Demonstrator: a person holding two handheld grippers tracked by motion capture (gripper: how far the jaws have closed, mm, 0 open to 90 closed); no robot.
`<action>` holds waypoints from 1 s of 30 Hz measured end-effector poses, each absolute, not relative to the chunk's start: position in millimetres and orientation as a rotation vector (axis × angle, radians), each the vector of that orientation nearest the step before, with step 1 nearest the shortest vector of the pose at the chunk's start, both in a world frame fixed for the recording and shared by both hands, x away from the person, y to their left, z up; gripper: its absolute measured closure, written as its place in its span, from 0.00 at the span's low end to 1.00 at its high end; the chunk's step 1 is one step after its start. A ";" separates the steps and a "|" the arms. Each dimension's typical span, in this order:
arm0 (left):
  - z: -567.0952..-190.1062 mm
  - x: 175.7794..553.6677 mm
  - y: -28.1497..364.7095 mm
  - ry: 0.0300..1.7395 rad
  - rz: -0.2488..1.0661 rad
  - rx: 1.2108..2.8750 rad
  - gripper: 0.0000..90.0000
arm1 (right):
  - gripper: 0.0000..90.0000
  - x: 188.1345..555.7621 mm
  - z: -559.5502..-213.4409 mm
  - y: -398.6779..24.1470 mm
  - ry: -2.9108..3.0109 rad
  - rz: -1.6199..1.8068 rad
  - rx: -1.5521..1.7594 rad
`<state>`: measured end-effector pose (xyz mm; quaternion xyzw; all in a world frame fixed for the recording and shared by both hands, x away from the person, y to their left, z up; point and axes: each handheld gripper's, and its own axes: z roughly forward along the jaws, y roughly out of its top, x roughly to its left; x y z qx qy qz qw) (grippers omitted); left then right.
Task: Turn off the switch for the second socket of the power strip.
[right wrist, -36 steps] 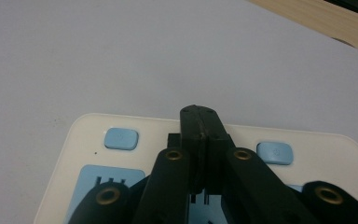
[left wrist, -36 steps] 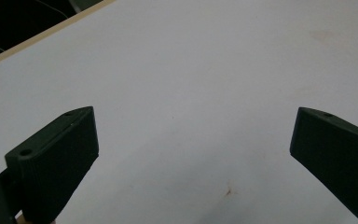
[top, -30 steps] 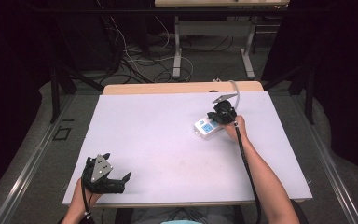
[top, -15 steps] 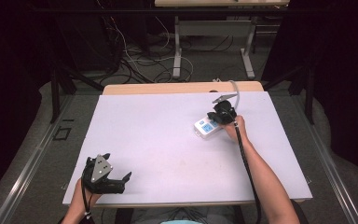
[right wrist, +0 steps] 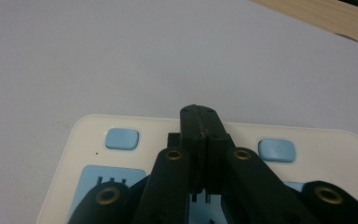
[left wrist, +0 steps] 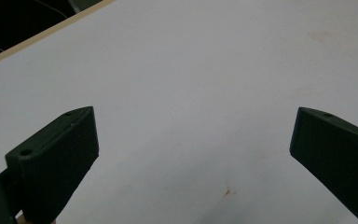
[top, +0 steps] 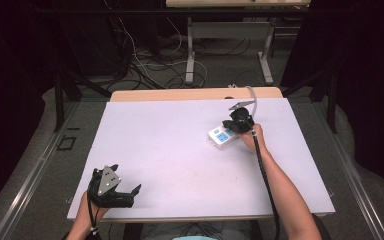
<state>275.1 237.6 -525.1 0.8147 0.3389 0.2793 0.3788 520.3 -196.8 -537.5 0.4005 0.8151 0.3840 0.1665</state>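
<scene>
**Right gripper holds steady over the power strip; nothing has shifted**

While the earlier high views and the present one are set side by side, no difference shows: the right gripper sits at the same spot near the far right corner of the tabletop, and the white power strip beneath it lies at the same angle. My reading is that the work is in a pause or a slow press, not a carry.

From the right gripper view, the right gripper has its jaws pressed together, their tips coming down on the top face of the power strip, between two small blue buttons. Whether something thin is pinched between them I cannot tell; they look closed on themselves. A light blue socket panel shows under the jaw linkage. I would judge that the tips are being used to push at something on the strip, a switch or a socket, though the exact target is hidden by the jaws.

Farther out, the left gripper rests near the near left corner of the tabletop, well apart from the strip. Its own view shows the jaws spread wide with only bare white surface between them.

No box, tray or other container stands on the tabletop.
</scene>
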 end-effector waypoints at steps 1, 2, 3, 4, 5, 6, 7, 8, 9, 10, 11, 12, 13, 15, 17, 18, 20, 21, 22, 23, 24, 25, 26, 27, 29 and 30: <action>-525.1 275.1 237.7 0.867 0.713 2.080 0.01 | 1.00 520.2 -537.5 -196.5 2.320 1.093 1.142; -525.1 275.1 237.7 0.867 0.713 2.080 0.01 | 1.00 520.1 -537.7 -196.3 2.318 1.092 1.140; -525.1 275.1 237.6 0.867 0.713 2.080 0.01 | 1.00 520.2 -537.8 -196.2 2.318 1.088 1.135; -525.0 275.0 237.5 0.866 0.714 2.081 0.01 | 1.00 520.6 -538.3 -196.2 2.312 1.096 1.125; -525.0 275.0 237.5 0.863 0.714 2.082 0.01 | 1.00 520.3 -538.1 -195.8 2.319 1.081 1.133; -524.6 275.1 237.9 0.859 0.726 2.085 0.01 | 1.00 519.9 -538.0 -195.9 2.316 1.082 1.132; -524.6 275.1 237.9 0.859 0.725 2.085 0.01 | 1.00 519.7 -538.0 -195.7 2.316 1.081 1.133; -524.5 275.1 238.1 0.857 0.726 2.089 0.01 | 1.00 519.3 -537.9 -195.2 2.316 1.079 1.141; -524.5 275.2 238.2 0.857 0.726 2.089 0.01 | 1.00 519.5 -537.8 -195.0 2.317 1.077 1.132; -524.5 275.2 238.2 0.859 0.725 2.088 0.01 | 1.00 519.5 -537.8 -195.0 2.316 1.078 1.133; -524.5 275.2 238.2 0.859 0.725 2.088 0.01 | 1.00 519.5 -537.8 -195.1 2.317 1.077 1.132; -524.6 275.2 238.2 0.858 0.725 2.087 0.01 | 1.00 519.5 -537.9 -195.2 2.317 1.079 1.133; -525.0 275.0 237.7 0.864 0.715 2.082 0.01 | 1.00 519.5 -537.9 -195.1 2.316 1.079 1.134; -525.0 275.0 237.7 0.863 0.715 2.083 0.01 | 1.00 519.4 -537.9 -194.7 2.314 1.073 1.130; -524.9 275.0 237.7 0.862 0.714 2.084 0.01 | 1.00 519.4 -537.9 -194.7 2.314 1.073 1.128; -525.0 274.9 237.5 0.865 0.714 2.081 0.01 | 1.00 519.4 -537.9 -194.8 2.314 1.074 1.128; -524.6 275.0 238.0 0.857 0.728 2.088 0.01 | 1.00 519.4 -537.9 -194.7 2.314 1.074 1.131; -524.5 275.0 238.0 0.857 0.726 2.088 0.01 | 1.00 519.4 -537.9 -194.7 2.314 1.073 1.130; -524.5 274.9 238.1 0.857 0.726 2.089 0.01 | 1.00 519.4 -537.8 -194.8 2.315 1.074 1.131; -524.5 274.9 238.1 0.857 0.726 2.088 0.01 | 1.00 519.5 -537.7 -194.9 2.319 1.077 1.132; -524.5 274.9 238.1 0.857 0.726 2.087 0.01 | 1.00 519.5 -537.6 -195.1 2.322 1.079 1.132; -524.5 275.0 238.2 0.856 0.727 2.091 0.01 | 1.00 519.5 -537.6 -195.3 2.324 1.080 1.130; -524.9 274.8 237.7 0.861 0.717 2.086 0.01 | 1.00 519.4 -537.6 -195.2 2.324 1.079 1.129; -524.9 274.9 237.7 0.860 0.719 2.087 0.01 | 1.00 519.5 -537.7 -195.0 2.321 1.076 1.125; -524.9 274.8 237.6 0.860 0.718 2.086 0.01 | 1.00 519.2 -537.6 -194.8 2.324 1.066 1.120; -524.9 274.9 237.7 0.860 0.719 2.087 0.01 | 1.00 519.3 -537.6 -194.8 2.327 1.073 1.126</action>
